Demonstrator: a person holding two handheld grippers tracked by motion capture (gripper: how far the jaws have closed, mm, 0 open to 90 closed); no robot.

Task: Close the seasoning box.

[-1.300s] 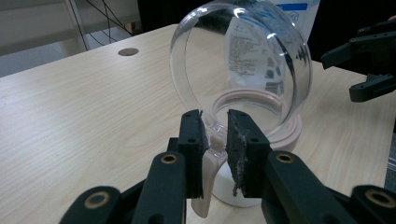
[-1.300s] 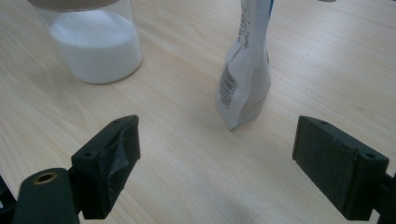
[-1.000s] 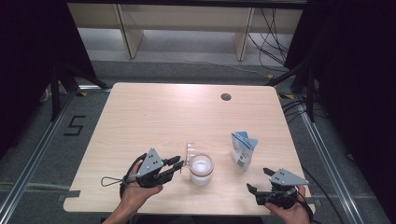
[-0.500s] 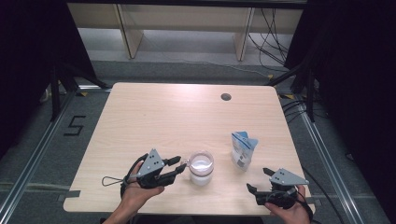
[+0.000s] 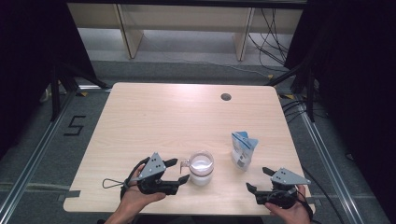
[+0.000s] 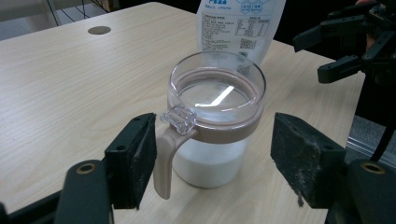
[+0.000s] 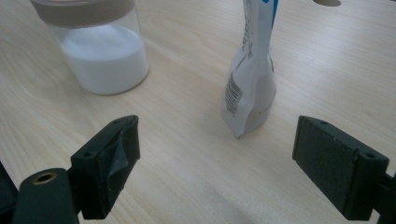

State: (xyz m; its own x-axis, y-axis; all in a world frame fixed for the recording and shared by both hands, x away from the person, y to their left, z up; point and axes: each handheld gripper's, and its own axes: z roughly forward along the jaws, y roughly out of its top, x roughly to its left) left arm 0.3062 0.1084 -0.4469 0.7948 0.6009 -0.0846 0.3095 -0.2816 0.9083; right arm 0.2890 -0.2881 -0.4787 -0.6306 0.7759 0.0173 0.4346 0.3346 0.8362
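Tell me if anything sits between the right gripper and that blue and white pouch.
Nothing visible does. The right gripper is open, and in its own view just bare table lies between its jaws and the standing pouch. The lidded jar of white powder stands off to one side, out of that line.

The lidded jar (image 5: 201,167) stands just ahead of my left gripper (image 5: 176,171); the pouch (image 5: 243,148) stands beyond my right gripper (image 5: 259,179).

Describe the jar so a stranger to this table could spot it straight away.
Start at the pale wooden table and go to its near edge. There, left of the upright white and blue pouch, stands the jar: clear, half full of white powder, with a beige collar and handle.
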